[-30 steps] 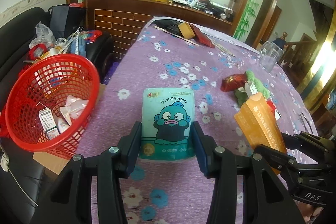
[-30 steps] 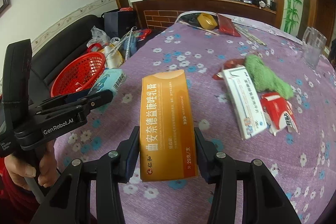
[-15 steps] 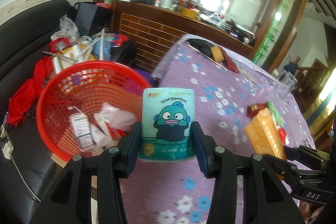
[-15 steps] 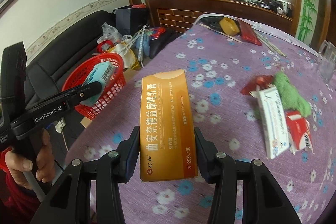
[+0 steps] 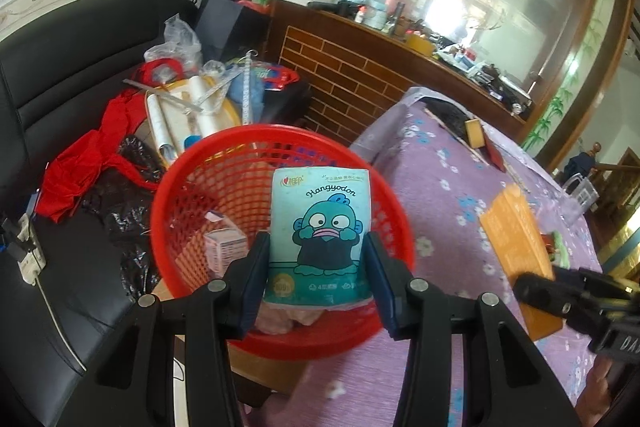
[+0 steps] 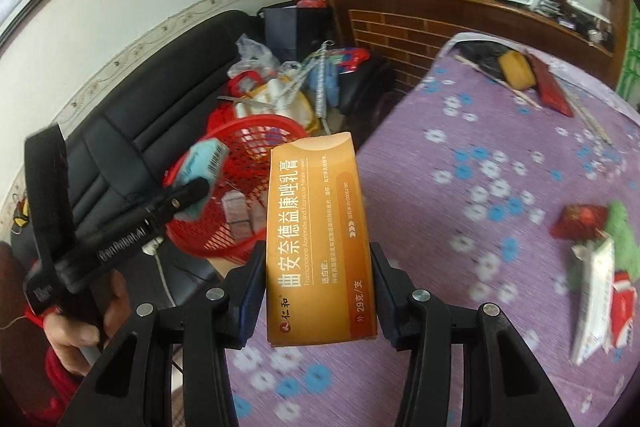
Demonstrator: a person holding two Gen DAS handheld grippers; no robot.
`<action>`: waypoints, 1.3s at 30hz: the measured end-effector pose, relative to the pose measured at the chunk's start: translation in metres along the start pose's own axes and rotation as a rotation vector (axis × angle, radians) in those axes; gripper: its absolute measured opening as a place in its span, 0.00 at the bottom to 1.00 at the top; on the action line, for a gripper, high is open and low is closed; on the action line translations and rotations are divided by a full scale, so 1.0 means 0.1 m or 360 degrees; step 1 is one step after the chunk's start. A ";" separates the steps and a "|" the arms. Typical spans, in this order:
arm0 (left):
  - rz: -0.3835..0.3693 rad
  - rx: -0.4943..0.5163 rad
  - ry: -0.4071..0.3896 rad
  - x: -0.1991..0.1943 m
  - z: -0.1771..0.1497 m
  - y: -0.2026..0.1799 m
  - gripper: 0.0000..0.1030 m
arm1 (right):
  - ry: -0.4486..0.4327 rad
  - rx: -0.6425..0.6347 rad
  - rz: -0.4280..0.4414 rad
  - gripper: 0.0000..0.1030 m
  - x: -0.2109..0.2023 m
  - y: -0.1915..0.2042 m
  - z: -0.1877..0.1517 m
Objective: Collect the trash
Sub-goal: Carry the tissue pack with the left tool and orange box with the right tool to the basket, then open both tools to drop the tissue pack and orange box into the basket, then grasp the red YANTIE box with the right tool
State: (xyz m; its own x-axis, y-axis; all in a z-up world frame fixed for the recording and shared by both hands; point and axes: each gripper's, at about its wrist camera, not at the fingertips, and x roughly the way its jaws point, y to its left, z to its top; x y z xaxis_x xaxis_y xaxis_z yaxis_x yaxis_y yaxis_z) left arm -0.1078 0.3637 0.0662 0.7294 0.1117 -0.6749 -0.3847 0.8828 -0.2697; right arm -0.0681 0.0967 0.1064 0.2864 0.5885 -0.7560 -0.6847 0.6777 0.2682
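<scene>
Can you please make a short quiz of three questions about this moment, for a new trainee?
1. True or false: the left gripper holds the teal tissue pack over the red basket.
2. What does the right gripper hold? A) a glass B) the orange medicine box C) a green cloth
3. Fill in: the white box lies on the ______ floral tablecloth.

Key: 1 true; 2 B; 3 purple.
</scene>
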 end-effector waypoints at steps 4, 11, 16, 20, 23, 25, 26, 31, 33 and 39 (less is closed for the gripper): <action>0.0028 -0.0023 0.0015 0.09 0.04 0.12 0.44 | 0.0028 0.0001 0.0070 0.51 0.22 0.12 0.19; 0.0066 -0.0034 0.0004 0.12 0.12 0.24 0.48 | 0.0039 0.0026 0.0165 0.52 0.54 0.31 0.53; 0.0044 -0.0058 -0.0037 0.02 0.12 0.28 0.64 | -0.0010 0.0065 0.0178 0.58 0.62 0.30 0.65; 0.0031 -0.0043 -0.0041 -0.01 0.10 0.22 0.64 | -0.0048 0.0097 0.0192 0.58 0.47 0.15 0.56; -0.0001 -0.0009 -0.0038 -0.03 0.07 0.07 0.64 | -0.0076 0.0133 0.0195 0.58 0.28 -0.01 0.40; -0.0019 0.0032 -0.0029 -0.03 0.04 -0.07 0.64 | -0.0086 0.0139 0.0162 0.59 0.17 -0.10 0.29; -0.0032 0.0056 -0.0021 -0.03 0.02 -0.16 0.64 | -0.0088 0.0136 0.0140 0.59 0.12 -0.14 0.24; -0.0086 0.0173 0.0027 0.02 -0.11 -0.59 0.64 | -0.0163 0.0146 -0.0035 0.70 -0.22 -0.41 -0.05; -0.0108 0.0222 0.0051 0.04 -0.17 -0.78 0.64 | -0.0203 0.0166 -0.0078 0.72 -0.37 -0.55 -0.15; -0.0174 0.0368 0.0142 0.13 -0.38 -1.36 0.64 | -0.0282 0.0292 -0.0275 0.72 -0.83 -1.14 -0.45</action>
State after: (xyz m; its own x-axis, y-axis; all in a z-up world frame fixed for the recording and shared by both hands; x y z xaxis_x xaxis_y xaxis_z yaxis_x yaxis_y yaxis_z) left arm -0.0673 0.2281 0.0678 0.7028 -0.0215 -0.7110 -0.1596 0.9693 -0.1870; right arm -0.0437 -0.0494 0.1114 0.5115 0.5143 -0.6883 -0.4878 0.8333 0.2602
